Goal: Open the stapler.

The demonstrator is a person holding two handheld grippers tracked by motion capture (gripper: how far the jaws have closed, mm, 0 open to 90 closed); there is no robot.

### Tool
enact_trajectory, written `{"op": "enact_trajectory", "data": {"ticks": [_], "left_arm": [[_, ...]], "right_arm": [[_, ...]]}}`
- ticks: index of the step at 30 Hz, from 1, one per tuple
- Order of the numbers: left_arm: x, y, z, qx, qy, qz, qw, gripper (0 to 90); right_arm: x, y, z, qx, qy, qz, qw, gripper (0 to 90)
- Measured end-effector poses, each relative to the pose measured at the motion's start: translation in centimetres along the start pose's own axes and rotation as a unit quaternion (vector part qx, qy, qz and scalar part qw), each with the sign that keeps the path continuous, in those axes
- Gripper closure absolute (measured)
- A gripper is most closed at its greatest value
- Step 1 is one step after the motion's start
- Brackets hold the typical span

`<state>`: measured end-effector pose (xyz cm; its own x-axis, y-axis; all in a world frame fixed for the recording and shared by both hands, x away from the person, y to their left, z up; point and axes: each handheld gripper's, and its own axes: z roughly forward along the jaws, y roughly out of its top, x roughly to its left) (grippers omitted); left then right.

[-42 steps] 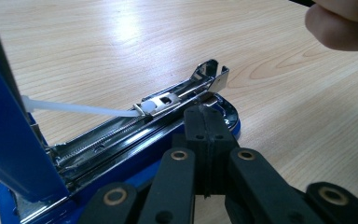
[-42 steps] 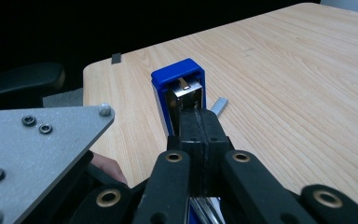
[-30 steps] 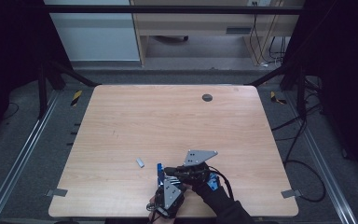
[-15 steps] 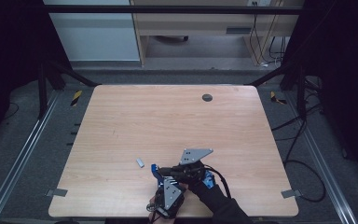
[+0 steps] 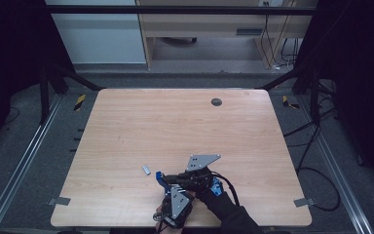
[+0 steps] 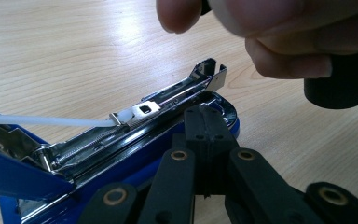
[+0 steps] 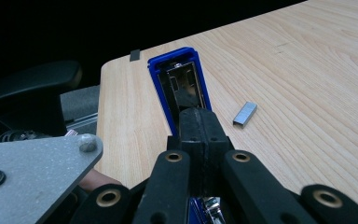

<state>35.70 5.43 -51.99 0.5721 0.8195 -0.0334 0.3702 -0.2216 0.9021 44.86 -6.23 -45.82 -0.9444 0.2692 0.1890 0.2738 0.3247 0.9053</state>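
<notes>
Blue metal stapler [image 6: 135, 126], hinged open, sits near the front edge of the light wooden table [image 5: 175, 122], half hidden under both grippers. Left gripper [image 6: 205, 119] and right gripper [image 7: 200, 122]: jaws closed, pressing on the stapler, grip unclear. Small grey staple strip [image 7: 245, 114] lies nearby. Dark room beyond.

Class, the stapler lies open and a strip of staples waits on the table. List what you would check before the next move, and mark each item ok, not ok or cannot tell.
1. Blue stapler opened, metal magazine exposed: ok.
2. Staple strip loose on the table, clear of the stapler: ok.
3. Magazine channel free of old staples: cannot tell.
4. Left gripper jaws shut, at the stapler's base: ok.
5. Right gripper free to fetch the strip: not ok, jaws shut by the stapler's lid.
</notes>
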Motion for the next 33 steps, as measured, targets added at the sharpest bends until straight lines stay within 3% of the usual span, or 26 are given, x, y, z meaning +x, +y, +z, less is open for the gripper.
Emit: {"op": "enact_trajectory", "data": {"ticks": [7, 33], "left_arm": [[0.0, 0.0, 0.0, 0.000, 0.001, 0.000, 1.0000, 89.8], [0.0, 0.0, 0.0, -0.001, 0.003, -0.002, 1.0000, 89.7]], "right_arm": [[0.0, 0.0, 0.2, 0.002, 0.003, 0.000, 1.0000, 90.0], [-0.2, 0.1, 2.9, 0.050, 0.011, 0.007, 0.9987, 90.0]]}}
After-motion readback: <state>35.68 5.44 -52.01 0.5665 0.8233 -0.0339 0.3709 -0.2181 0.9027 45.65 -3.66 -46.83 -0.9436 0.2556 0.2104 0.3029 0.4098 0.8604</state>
